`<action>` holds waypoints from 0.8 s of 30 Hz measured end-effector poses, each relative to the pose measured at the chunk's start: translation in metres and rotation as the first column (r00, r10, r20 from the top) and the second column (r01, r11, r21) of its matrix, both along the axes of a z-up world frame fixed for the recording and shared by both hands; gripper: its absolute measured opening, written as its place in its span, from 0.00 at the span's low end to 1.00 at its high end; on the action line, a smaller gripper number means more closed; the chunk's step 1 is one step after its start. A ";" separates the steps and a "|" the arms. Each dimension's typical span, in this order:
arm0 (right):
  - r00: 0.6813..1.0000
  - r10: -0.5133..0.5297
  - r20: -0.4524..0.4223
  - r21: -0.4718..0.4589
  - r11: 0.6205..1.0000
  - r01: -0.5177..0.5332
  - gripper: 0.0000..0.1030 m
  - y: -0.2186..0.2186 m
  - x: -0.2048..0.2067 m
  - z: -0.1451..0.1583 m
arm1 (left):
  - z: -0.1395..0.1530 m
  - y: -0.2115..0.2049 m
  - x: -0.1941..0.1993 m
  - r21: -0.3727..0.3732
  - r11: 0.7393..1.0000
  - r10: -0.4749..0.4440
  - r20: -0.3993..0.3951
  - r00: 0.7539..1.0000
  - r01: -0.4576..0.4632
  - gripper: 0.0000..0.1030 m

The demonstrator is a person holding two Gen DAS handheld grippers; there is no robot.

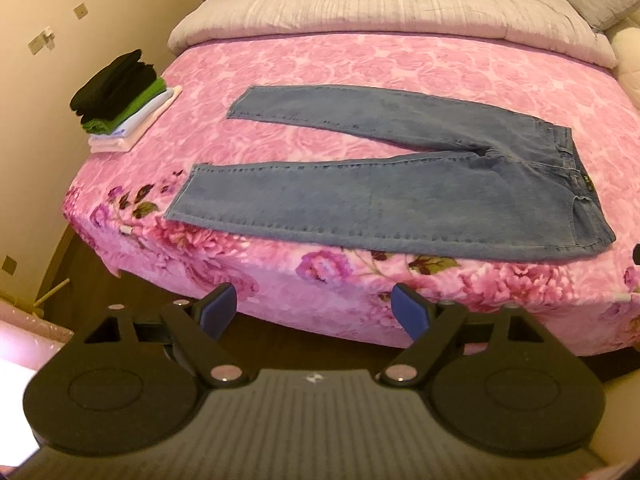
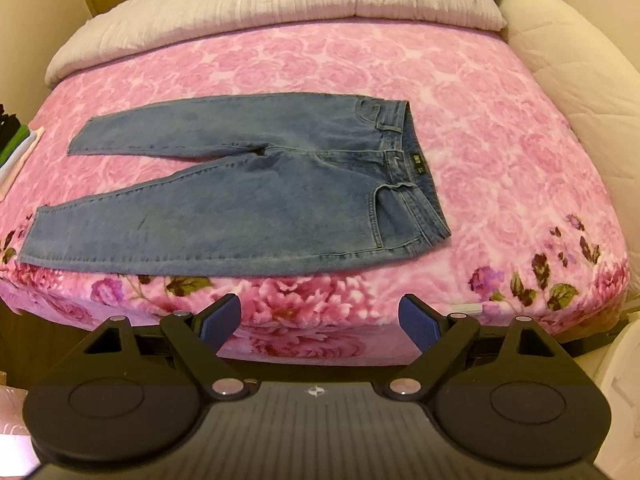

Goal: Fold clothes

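A pair of blue jeans (image 1: pixel 400 184) lies flat on the pink floral bedspread (image 1: pixel 360 64), legs spread apart pointing left, waistband at the right. It also shows in the right wrist view (image 2: pixel 260 192). My left gripper (image 1: pixel 316 308) is open and empty, held off the bed's near edge, below the near leg. My right gripper (image 2: pixel 320 316) is open and empty, also off the near edge, below the jeans' seat and waistband.
A stack of folded clothes (image 1: pixel 120 100), black on green on white, sits at the bed's left edge and shows partly in the right wrist view (image 2: pixel 12 144). A grey quilt (image 1: pixel 380 8) lies across the far end. A cream padded headboard (image 2: pixel 572 64) runs along the right.
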State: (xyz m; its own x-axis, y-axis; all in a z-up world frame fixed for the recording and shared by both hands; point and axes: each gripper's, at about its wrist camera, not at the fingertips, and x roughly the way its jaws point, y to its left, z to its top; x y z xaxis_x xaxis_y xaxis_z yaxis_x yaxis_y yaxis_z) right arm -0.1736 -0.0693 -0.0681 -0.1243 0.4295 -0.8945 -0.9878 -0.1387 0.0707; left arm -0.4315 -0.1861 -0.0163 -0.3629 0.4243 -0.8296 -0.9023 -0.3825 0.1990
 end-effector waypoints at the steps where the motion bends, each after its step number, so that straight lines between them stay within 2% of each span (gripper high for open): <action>1: 1.000 0.003 0.001 0.001 1.000 -0.003 0.86 -0.002 -0.001 0.001 | 0.000 -0.002 -0.002 0.000 1.000 0.006 0.000 1.000 -0.006 0.80; 24: 0.982 0.185 -0.038 0.039 0.982 -0.183 0.86 -0.023 -0.055 0.023 | 0.017 -0.055 -0.022 0.022 0.988 0.151 -0.032 0.988 -0.150 0.82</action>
